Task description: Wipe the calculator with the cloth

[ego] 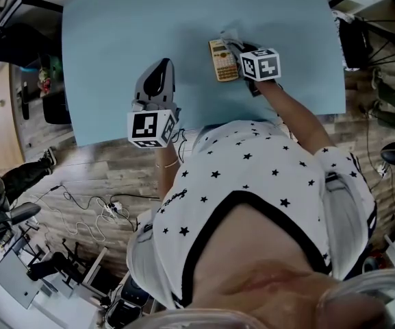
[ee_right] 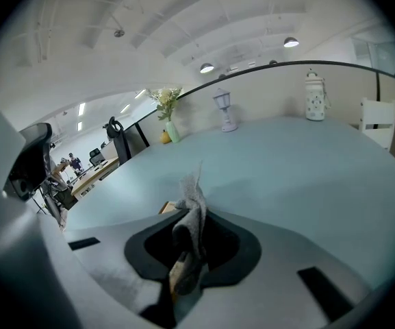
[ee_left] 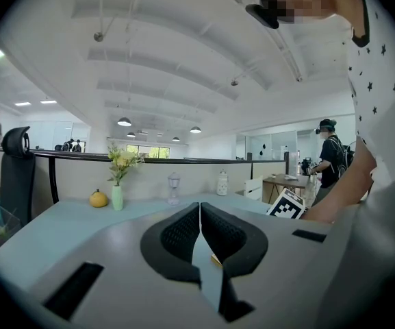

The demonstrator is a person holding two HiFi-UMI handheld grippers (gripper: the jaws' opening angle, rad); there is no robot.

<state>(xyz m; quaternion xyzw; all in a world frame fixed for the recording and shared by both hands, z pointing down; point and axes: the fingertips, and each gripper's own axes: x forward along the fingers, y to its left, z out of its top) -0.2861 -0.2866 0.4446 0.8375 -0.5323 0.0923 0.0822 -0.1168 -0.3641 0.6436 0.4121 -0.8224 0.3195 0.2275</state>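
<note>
With the right gripper [ego: 237,49] fingers clenched on the grey cloth [ee_right: 194,201] at the calculator's [ego: 222,62] right edge, wiping looks underway, and the next move calls for sweeping the cloth across the calculator's keys, while the left gripper [ee_left: 199,219], its fingers pressed together and empty, hangs over the blue bench [ego: 108,40] well left of the calculator.

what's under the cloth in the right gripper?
The cloth, pinched in the right gripper, lies over the right edge of the calculator on the blue table. Head view shows most of the calculator; the covered strip and any contact there can't be seen.
</note>
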